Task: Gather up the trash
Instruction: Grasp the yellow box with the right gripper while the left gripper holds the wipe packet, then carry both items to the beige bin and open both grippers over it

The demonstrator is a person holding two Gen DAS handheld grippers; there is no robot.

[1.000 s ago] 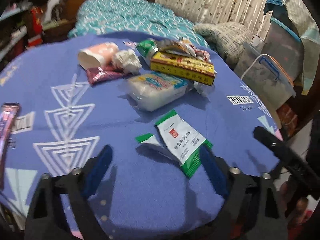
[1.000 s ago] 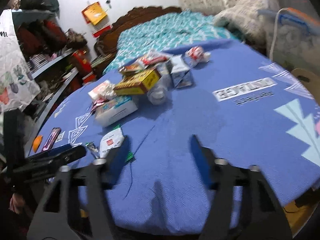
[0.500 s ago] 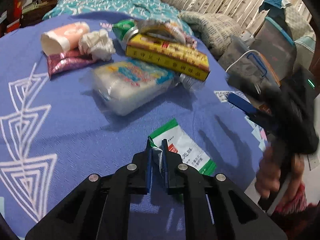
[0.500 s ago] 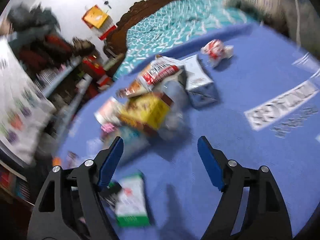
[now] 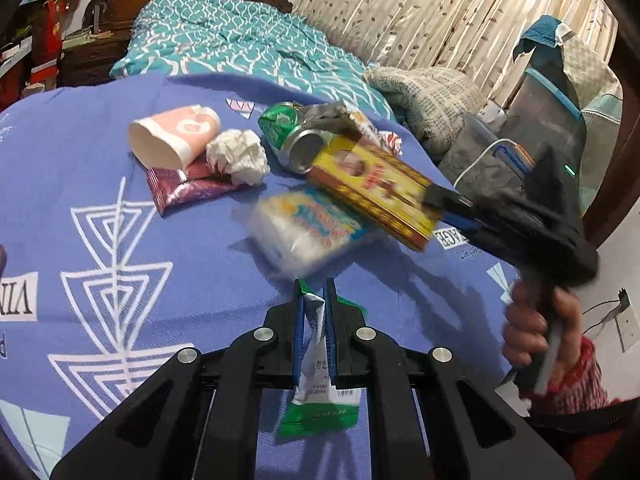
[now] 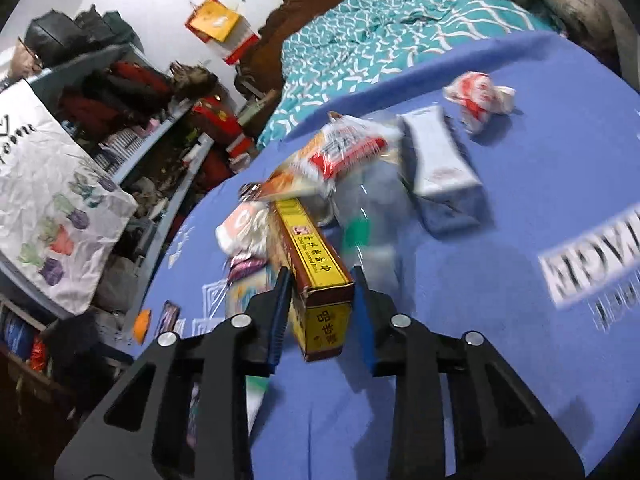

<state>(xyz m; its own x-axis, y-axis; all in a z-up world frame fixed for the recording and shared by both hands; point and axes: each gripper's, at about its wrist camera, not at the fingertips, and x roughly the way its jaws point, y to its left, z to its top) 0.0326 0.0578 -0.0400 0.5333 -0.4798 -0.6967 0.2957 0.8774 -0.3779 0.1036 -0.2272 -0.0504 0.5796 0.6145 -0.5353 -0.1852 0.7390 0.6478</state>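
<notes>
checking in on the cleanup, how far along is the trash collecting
Early stage; no bin is in view. In hand: the left gripper is shut on the green-and-white sachet, lifted off the blue cloth, and the right gripper brackets the yellow box, lifted at that end. Left: paper cup, crumpled tissue, purple wrapper, green can, tissue pack, grey carton.

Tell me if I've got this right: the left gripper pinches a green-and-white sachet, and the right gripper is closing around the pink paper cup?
Not quite. The left gripper does pinch the green-and-white sachet, but the right gripper straddles the end of the yellow box, as the right wrist view shows. The pink paper cup lies untouched on the blue cloth.
</notes>
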